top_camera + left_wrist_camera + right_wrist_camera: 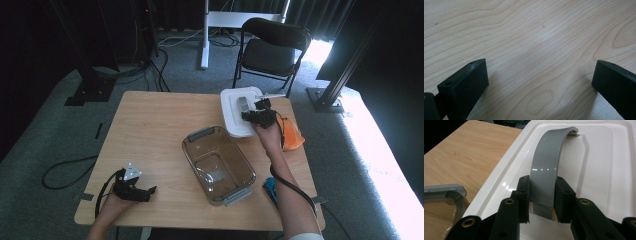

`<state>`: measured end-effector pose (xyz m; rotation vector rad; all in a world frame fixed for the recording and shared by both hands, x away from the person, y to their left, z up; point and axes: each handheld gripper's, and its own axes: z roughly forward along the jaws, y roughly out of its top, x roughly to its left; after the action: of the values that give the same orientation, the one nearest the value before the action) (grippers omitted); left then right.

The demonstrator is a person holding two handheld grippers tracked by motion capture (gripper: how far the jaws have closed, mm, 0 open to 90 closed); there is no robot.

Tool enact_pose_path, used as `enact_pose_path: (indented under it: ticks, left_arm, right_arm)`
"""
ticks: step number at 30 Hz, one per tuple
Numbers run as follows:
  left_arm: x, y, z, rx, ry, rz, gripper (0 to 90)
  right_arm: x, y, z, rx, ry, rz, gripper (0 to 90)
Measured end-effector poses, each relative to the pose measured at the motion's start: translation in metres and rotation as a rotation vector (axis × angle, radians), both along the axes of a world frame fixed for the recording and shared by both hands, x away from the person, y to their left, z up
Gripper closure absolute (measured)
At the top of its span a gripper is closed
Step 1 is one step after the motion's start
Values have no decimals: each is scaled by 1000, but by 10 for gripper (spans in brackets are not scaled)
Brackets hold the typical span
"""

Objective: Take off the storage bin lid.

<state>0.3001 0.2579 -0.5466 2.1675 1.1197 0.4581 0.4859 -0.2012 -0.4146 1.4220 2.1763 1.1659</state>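
My right fingers (541,201) are closed on the grey handle (547,167) of the white lid (599,170); in the right gripper view the two black pads press on either side of that arched grey strap, low in the middle of the frame, with the strap curving away toward the top. The lid lies flat on the worktop (150,130), and in the high view it sits right of centre in the upper half of the frame, at the far edge of the worktop, with my right gripper (259,116) on top of it. Just below and left of the lid in that view stands the clear dish (218,165) with grey handles at its two ends, angled across the middle of the worktop; one of those grey handles also shows at the left edge of the right gripper view. An orange cloth (292,135) lies just right of my right hand, near the right edge of the worktop, and something blue (270,188) peeks out beside my forearm lower down

My left fingers (540,82) stand wide apart with nothing between them, hovering close over bare wood; in the high view my left gripper (131,187) sits at the lower left of the frame, well apart from the dish
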Motion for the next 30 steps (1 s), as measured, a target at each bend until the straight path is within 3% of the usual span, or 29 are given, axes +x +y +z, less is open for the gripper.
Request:
enact_pose_path:
  ticks: [30]
  left_arm:
    - [0,0,0,0,0,-1,10]
  right_arm:
    - [7,10,-71,12,126,17,687]
